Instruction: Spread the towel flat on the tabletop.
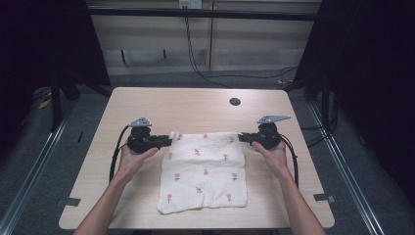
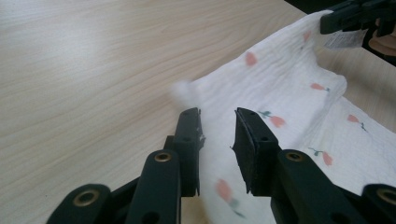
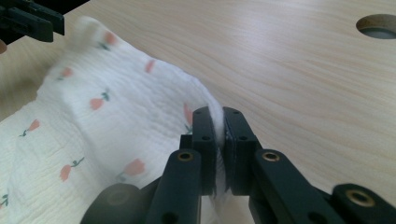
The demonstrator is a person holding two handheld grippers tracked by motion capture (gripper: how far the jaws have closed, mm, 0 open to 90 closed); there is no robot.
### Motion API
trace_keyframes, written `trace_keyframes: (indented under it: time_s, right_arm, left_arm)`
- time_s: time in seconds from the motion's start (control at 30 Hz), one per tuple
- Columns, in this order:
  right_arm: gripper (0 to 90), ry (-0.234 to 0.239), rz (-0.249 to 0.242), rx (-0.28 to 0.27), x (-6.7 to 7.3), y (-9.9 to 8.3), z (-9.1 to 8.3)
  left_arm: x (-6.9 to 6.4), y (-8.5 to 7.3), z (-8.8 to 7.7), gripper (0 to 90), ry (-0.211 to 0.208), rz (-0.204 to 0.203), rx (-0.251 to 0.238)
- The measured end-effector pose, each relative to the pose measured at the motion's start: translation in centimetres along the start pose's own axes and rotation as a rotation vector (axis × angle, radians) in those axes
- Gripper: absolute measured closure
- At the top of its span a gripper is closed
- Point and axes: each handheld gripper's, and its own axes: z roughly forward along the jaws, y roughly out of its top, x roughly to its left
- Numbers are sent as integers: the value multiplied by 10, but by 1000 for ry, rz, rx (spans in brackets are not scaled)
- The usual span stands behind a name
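The pale wooden table [image 1: 147, 105] bears a white crinkled muslin cloth printed with small red flowers [image 1: 205, 171], folded flat between the two claws; it looks light, limp and prone to sagging, so corners are the places to take hold. The right gripper [image 3: 219, 140] pinches the far corner, while the left gripper [image 2: 217, 135] stands parted, that corner lying loose just ahead of its pads.

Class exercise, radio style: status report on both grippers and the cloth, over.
Left gripper open, cloth corner just ahead of its jaws. Right gripper shut on far corner of white flower-print cloth. Cloth lies folded on table. Nothing in the way.
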Motion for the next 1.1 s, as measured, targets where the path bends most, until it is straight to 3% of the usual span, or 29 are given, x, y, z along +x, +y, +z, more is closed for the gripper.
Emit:
trace_keyframes:
  time_s: [0.23,0.4,0.5,0.63,0.73,0.8,0.83,1.0,1.1]
  right_arm:
    - [677,-64,34,14,-9,0,6]
    - [575,-88,22,19,-4,3,-7]
    - [564,-89,-5,19,5,4,-22]
    - [577,-82,-44,47,20,-5,-35]
    - [623,-55,-69,82,33,-15,-38]
    - [666,-32,-103,96,42,-21,-38]
    - [696,10,-136,126,52,-28,-36]
    - [695,29,-141,171,65,-44,-26]
    - [642,24,-140,203,67,-55,-17]
  left_arm:
    - [1,-6,-5,664,4,3,15]
    - [-2,-9,-14,653,3,18,23]
    - [-4,-11,-20,637,4,26,29]
    - [-14,-15,-19,639,-15,68,61]
    - [-22,-21,-11,689,-63,95,94]
    - [-27,-25,-3,815,-117,124,129]
    - [-28,-26,1,799,-110,122,146]
    - [-30,-35,12,744,-104,109,185]
    - [-30,-41,15,726,-99,133,214]
